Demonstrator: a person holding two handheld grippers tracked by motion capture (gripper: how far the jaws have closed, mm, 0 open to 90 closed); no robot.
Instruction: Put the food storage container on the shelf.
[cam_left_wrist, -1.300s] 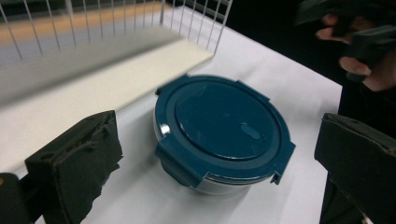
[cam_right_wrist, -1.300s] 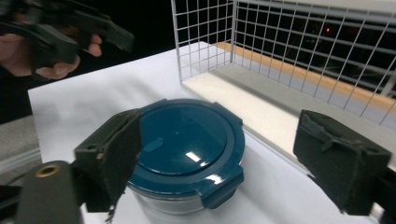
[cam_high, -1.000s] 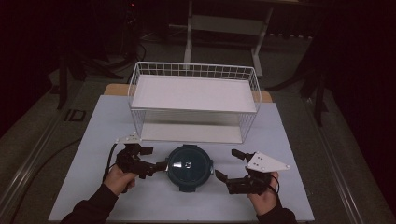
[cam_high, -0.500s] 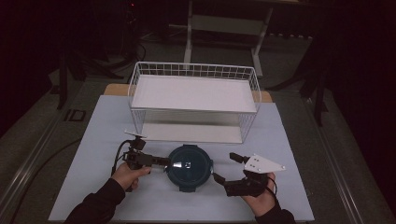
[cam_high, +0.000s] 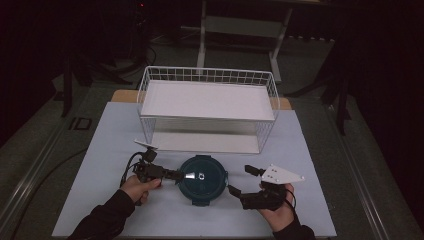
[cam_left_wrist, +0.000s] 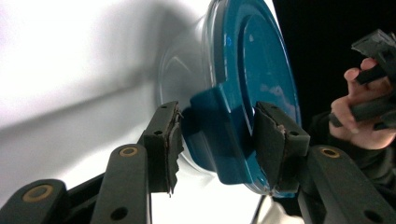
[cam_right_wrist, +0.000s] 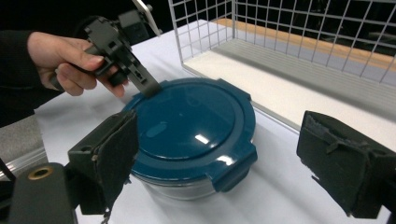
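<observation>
A round clear container with a dark teal lid (cam_high: 202, 179) stands on the white table near the front edge. My left gripper (cam_high: 182, 176) comes in from the container's left. Its jaws have just been closing and its pads now press both sides of the lid's latch tab (cam_left_wrist: 219, 126). The same left gripper (cam_right_wrist: 140, 79) shows at the lid's (cam_right_wrist: 191, 121) far edge in the right gripper view. My right gripper (cam_high: 240, 179) sits at the container's right, open wide, its pads (cam_right_wrist: 116, 154) flanking the container without pressing it.
A white wire basket (cam_high: 207, 75) with a white floor stands just behind the container, its wall (cam_right_wrist: 280, 28) close to the lid. The white table top (cam_high: 100, 150) ends near the hands, with dark floor around it.
My left gripper has dropped toward the container's left edge, and its jaws went from wide apart to closed on the latch tab. The right gripper has stayed in place.
</observation>
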